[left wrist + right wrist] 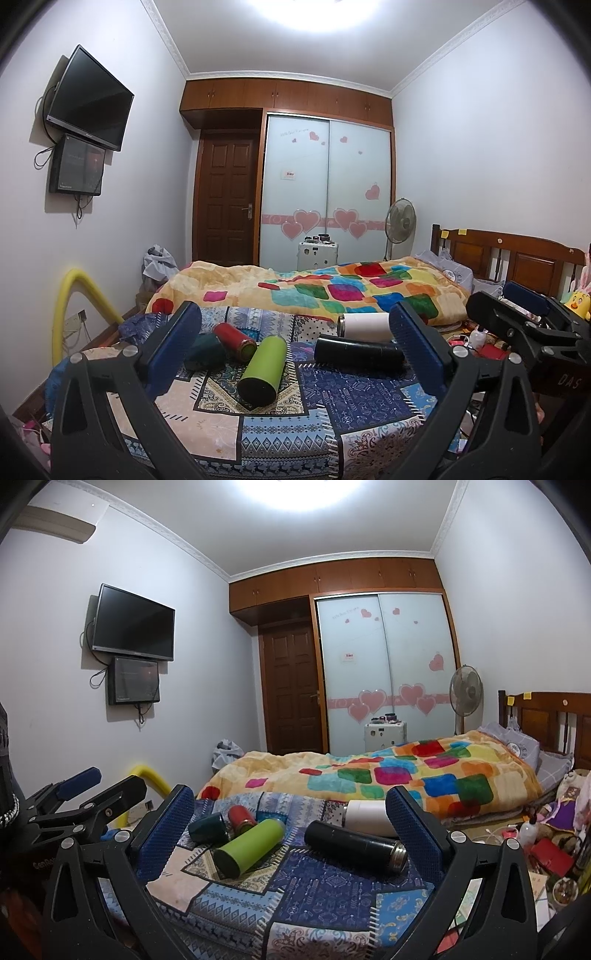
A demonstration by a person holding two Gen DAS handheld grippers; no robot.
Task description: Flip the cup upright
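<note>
blue ribbed pads, two per tool: left gripper (295, 343) and right gripper (290, 821) both spread wide, released, holding nothing, hovering at the near edge of the patchwork cloth (362, 391).

five cups, all lying on their sides on that cloth:
- green cup (263, 371), nearest, centre, dark end facing near.
- black cup (360, 352), right of green, apart from it; the right wrist view shows its steel neck pointing right, which the left wrist view hides behind a pad.
- red cup (234, 339), left, farther, just beside green.
- dark teal cup (208, 829), far left, touching red; half hidden in the left wrist view.
- white cup (365, 326), farthest, right, just behind black.

beyond: one bright patchwork blanket (332, 288), one standing fan (400, 223), two wall screens (88, 99). the right wrist view alone shows the wall air conditioner (61, 520).
</note>
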